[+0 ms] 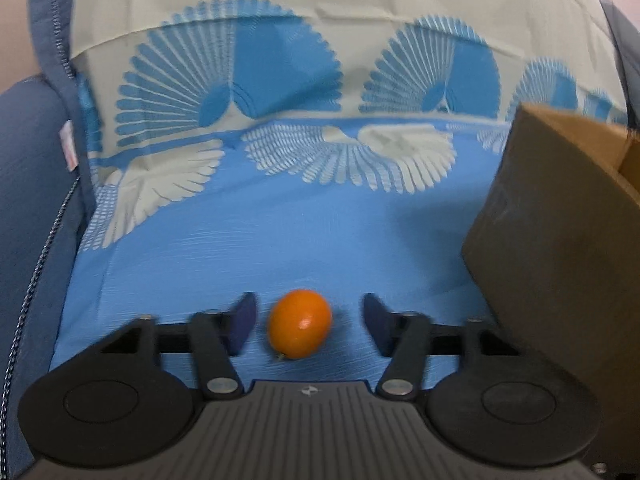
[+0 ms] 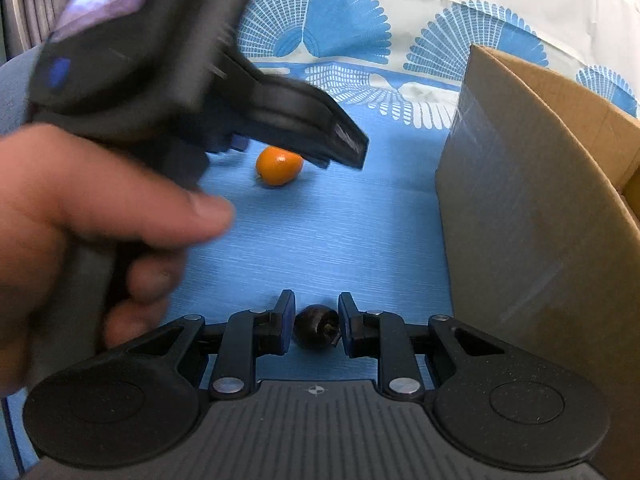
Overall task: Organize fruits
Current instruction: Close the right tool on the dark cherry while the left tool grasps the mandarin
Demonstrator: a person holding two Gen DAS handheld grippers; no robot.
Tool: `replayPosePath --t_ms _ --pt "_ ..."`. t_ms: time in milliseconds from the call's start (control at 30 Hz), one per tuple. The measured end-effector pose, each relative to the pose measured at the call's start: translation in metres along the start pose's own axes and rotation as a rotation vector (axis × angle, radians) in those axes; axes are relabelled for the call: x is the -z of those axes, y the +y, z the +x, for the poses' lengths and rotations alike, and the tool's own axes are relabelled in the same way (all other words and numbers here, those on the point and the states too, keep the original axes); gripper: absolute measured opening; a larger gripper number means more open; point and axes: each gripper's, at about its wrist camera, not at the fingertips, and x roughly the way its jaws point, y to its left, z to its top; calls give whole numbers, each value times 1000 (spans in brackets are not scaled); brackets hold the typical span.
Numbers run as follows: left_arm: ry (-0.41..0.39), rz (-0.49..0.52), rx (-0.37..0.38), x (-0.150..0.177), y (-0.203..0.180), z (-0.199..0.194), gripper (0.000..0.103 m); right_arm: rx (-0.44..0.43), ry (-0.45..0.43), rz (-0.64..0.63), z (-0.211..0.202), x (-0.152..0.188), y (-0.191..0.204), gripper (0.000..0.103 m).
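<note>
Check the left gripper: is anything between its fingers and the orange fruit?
Nothing visible. The orange fruit lies on the blue cloth between the left gripper's open fingers, with clear gaps on both sides. The cardboard box stands off to the right.

Blue cloth (image 1: 280, 240) with white fan prints covers the surface. An orange fruit (image 1: 300, 329) lies on it at six o'clock in the left view. A cardboard box (image 1: 560, 248) stands at three o'clock. A dark fruit (image 2: 316, 326) sits low at six o'clock, right view.
</note>
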Motion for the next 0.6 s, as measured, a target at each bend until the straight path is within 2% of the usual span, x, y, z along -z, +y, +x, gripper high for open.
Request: replayPosePath --t_ms 33,200,467,600 --pt "6 10 -13 1 -1 3 41 1 -3 -7 -1 1 1 25" --pt "-22 -9 -12 0 4 -6 40 -12 -22 -23 -9 5 1 25" --pt "-18 -60 -55 6 21 -58 40 -60 -100 -90 -29 13 10 24" --pt "44 -147 -82 19 36 -86 40 -73 -103 -91 -40 18 6 24"
